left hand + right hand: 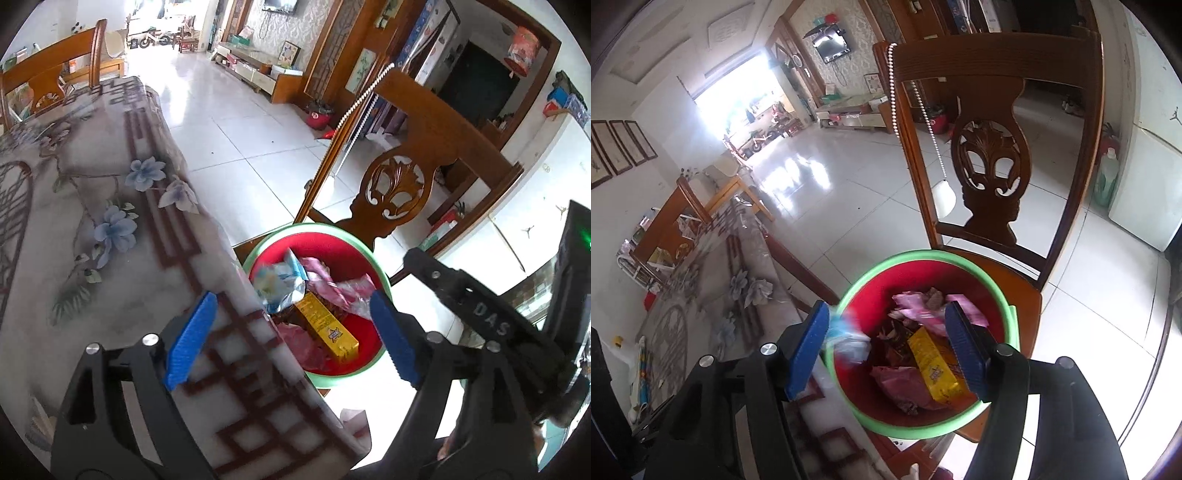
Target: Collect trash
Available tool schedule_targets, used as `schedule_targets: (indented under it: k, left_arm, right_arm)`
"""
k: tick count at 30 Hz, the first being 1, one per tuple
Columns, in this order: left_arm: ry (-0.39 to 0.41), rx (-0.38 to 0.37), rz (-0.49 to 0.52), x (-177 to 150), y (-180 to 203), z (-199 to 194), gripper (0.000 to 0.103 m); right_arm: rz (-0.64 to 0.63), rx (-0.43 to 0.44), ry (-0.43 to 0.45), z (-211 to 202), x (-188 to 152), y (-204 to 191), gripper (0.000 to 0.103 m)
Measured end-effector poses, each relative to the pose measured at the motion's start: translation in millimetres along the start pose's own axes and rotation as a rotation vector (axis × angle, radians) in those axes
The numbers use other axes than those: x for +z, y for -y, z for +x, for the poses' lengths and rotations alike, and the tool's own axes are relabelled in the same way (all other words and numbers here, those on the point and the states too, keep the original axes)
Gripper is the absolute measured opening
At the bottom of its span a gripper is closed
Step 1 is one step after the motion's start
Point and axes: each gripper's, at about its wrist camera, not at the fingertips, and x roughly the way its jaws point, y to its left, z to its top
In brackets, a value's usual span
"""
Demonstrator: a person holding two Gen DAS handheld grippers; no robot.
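Currently I am looking down both cameras at a red basin (925, 413) with a green rim, which is sitting on the seat of a carved wooden chair (993, 177) just beside the edge of the surface (92, 229), itself covered by a floral cloth.

The left hand-held gripper (291, 338) is standing with its blue pads wide apart; nothing is lying between them, one pad hanging over the cloth edge and the other over the basin rim. The right hand-held gripper (886, 350) is likewise showing its pads apart, poised above the basin. A blurred blue-and-white wrapper (849, 339) is sitting just beside its left pad at the basin's near rim; I cannot tell whether it is touching the pad.

The trash is lying inside the basin: a yellow carton (327, 328) with small dark print and a star-shaped logo that I am unable to read, pink wrappers (923, 310), a dark brown wrapper under them, and the blue-and-white packet (280, 284).

As for legible writing, I am reading the letters "DAS" (491, 317) on the black arm of the other hand-held gripper, which is showing at the right of the left camera's view. A beaded cord (916, 110) is hanging on the chair back.
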Motion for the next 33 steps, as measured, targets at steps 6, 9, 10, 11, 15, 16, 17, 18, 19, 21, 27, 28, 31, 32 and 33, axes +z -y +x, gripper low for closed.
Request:
schedule_targets:
  k: [6, 9, 10, 11, 15, 16, 17, 18, 19, 21, 27, 28, 31, 32, 33]
  left_arm:
    - [0.132, 0.057, 0.016, -8.7, -28.6, -51.5, 0.096]
    - [0.216, 0.116, -0.008, -13.1, -53.9, -81.0, 0.098]
    - [0.246, 0.134, -0.028, -16.3, -67.3, -93.7, 0.098]
    - [0.266, 0.141, -0.044, -18.8, -78.2, -103.2, 0.098]
    - [0.337, 0.155, -0.103, -28.7, -123.8, -140.5, 0.098]
    - [0.345, 0.163, -0.109, -31.3, -134.1, -149.4, 0.098]
    - [0.351, 0.175, -0.107, -34.2, -142.3, -157.1, 0.098]
    - [0.358, 0.185, -0.102, -37.2, -147.3, -162.4, 0.098]
    - [0.376, 0.209, -0.088, -43.0, -154.9, -171.3, 0.098]
    - [0.407, 0.248, -0.065, -52.5, -162.2, -180.5, 0.098]
    - [0.473, 0.386, -0.031, -69.0, -178.4, -195.2, 0.098]
    - [0.484, 0.383, -0.035, -70.8, -180.6, -197.8, 0.098]
    - [0.562, 0.390, -0.083, -81.3, -189.8, -211.3, 0.098]
    - [0.587, 0.378, -0.097, -84.6, -193.6, -215.7, 0.098]
    - [0.588, 0.360, -0.115, -84.9, -198.0, -217.8, 0.098]
  right_arm:
    - [-0.086, 0.013, 0.033, -0.8, -4.5, -27.5, 0.073]
    - [-0.141, 0.029, 0.055, -4.4, -8.5, -46.7, 0.073]
    - [-0.171, 0.042, 0.069, -7.5, -11.5, -57.2, 0.075]
    - [-0.196, 0.050, 0.082, -10.1, -14.0, -65.9, 0.076]
    - [-0.333, 0.094, 0.136, -19.6, -30.0, -111.5, 0.084]
    - [-0.354, 0.112, 0.143, -21.0, -33.3, -119.8, 0.087]
    - [-0.374, 0.135, 0.155, -23.2, -37.7, -128.4, 0.088]
    - [-0.397, 0.168, 0.178, -27.4, -43.9, -141.2, 0.091]
    - [-0.406, 0.192, 0.202, -31.1, -47.9, -149.0, 0.094]
    - [-0.407, 0.272, 0.322, -46.1, -60.2, -164.1, 0.095]
    - [-0.306, 0.359, 0.357, -47.2, -77.4, -186.6, 0.095]
    - [-0.279, 0.354, 0.343, -43.7, -79.0, -189.6, 0.095]
    - [-0.219, 0.334, 0.341, -40.7, -84.0, -199.3, 0.095]
    - [-0.221, 0.333, 0.340, -40.1, -87.3, -202.3, 0.095]
    - [-0.238, 0.322, 0.341, -39.0, -90.2, -207.1, 0.095]
